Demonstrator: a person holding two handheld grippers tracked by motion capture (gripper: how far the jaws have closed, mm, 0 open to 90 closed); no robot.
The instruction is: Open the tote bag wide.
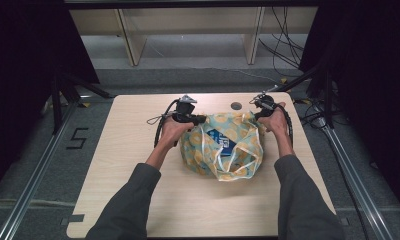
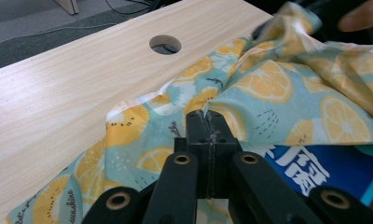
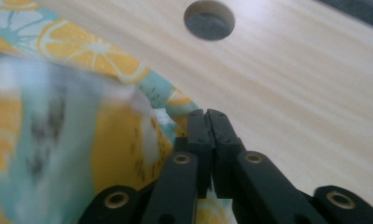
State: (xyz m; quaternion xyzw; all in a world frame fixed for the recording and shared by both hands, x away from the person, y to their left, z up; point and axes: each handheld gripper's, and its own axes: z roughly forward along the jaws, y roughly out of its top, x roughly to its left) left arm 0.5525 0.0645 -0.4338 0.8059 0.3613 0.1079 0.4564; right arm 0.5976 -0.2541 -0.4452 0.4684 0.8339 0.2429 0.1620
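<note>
a person sat at a pale wooden worktop [image 1: 138,200] with a hand-held gripper in each hand, working on a cloth bag [image 1: 223,147] printed with orange slices on teal, which lay near the middle of the worktop. the left hand-held gripper [image 1: 200,119] sat at the bag's left upper edge, its jaws pressed together and pinching a fold of the cloth; in the left gripper view the bag's fabric [image 2: 278,93] bunched right at the closed tips. the right hand-held gripper [image 1: 255,115] sat at the bag's right upper edge, its jaws likewise pressed together, and in the right gripper view the bag's rim [image 3: 156,91] appeared caught at the tips, though blur made this hard to confirm. a blue packet [image 1: 223,141] with white lettering lay inside the bag, showing through the opening. a round hole [image 1: 236,106] in the worktop lay just beyond the bag. the step in hand looked like spreading the bag's mouth. to do it well, both grips should stay firm on the rim alone, pulling apart evenly and gently, so the cloth neither slipped free nor dragged the packet out.
</note>
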